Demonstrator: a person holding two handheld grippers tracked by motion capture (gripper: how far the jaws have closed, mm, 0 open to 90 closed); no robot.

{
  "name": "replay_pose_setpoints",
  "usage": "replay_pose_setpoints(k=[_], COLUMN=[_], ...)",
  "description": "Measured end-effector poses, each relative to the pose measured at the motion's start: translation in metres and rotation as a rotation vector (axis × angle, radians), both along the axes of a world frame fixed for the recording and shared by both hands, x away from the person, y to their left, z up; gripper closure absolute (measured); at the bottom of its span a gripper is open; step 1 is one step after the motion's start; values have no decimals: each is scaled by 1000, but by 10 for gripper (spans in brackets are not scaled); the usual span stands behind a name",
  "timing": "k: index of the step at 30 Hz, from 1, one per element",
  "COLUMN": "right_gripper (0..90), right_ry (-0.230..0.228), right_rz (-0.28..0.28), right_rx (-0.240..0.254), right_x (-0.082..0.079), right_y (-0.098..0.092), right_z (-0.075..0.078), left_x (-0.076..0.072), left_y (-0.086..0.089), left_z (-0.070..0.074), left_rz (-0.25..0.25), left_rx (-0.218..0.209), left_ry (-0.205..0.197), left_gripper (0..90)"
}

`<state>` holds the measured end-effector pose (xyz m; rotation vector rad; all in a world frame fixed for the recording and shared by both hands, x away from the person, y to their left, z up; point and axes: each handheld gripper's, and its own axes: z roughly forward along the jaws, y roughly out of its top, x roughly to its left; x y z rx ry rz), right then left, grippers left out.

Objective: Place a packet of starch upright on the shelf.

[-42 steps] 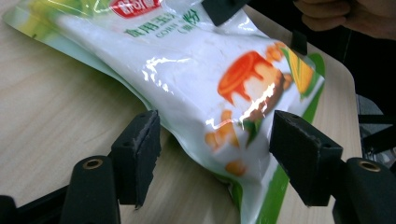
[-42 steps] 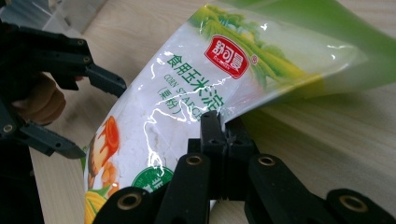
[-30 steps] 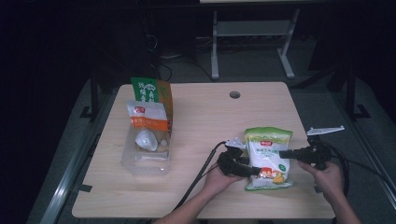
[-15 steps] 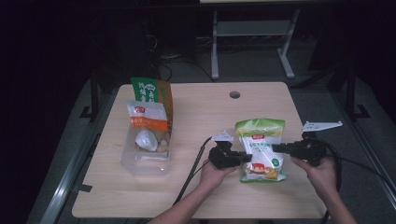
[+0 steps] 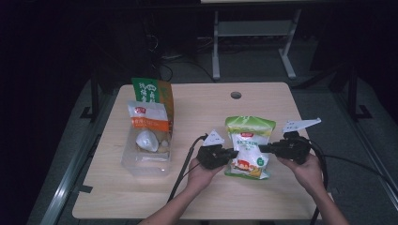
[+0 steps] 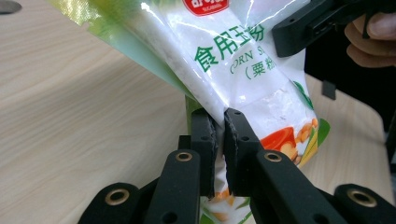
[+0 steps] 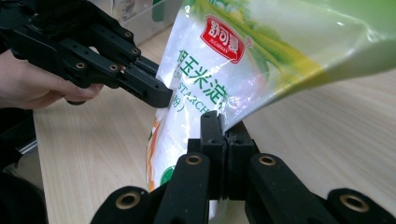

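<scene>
A white and green bag of corn starch [image 5: 248,145] hangs between my two grippers, lifted over the right half of the wooden table [image 5: 281,197]. My left gripper [image 5: 232,153] is shut on the bag's left edge. In the left gripper view its jaws [image 6: 219,116] pinch the film of the bag [image 6: 233,60]; they have just been closing on it. My right gripper [image 5: 263,148] is shut on the opposite edge, and in the right gripper view its tips [image 7: 223,123] clamp the bag [image 7: 243,60].
A clear plastic bin [image 5: 141,164] holding packets stands at the table's left. An orange and white packet [image 5: 149,119] and a green and orange box [image 5: 152,91] stand at its far end. A cable hole [image 5: 235,95] lies near the far edge.
The left gripper's jaws have closed on the bag's edge. Both hands have carried the bag up and a little to the left and away from the near edge.
</scene>
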<state>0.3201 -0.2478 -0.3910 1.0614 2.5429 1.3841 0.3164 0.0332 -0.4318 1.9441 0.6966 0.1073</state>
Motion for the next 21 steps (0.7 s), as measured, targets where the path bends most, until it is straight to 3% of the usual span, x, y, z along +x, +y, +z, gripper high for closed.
replay_pose_setpoints(k=[4, 8, 13, 17, 21], right_gripper=[878, 856, 733, 634, 715], right_ry=[6, 61, 91, 109, 143], right_rz=[12, 22, 42, 63, 83], right_rx=[-18, -13, 23, 73, 94], right_x=[1, 5, 12, 21, 23], right_y=[1, -3, -9, -9, -5], right_z=[-5, -17, -24, -28, -31], left_x=[-3, -8, -11, -11, -10], left_y=[-1, -5, -9, -9, -8], left_z=[0, 0, 1, 0, 0], left_rz=[-15, -31, -44, -49, -47], left_rx=[31, 67, 83, 80, 77], left_ry=[-37, -80, -120, -116, -101], left_gripper=[839, 844, 849, 849, 847])
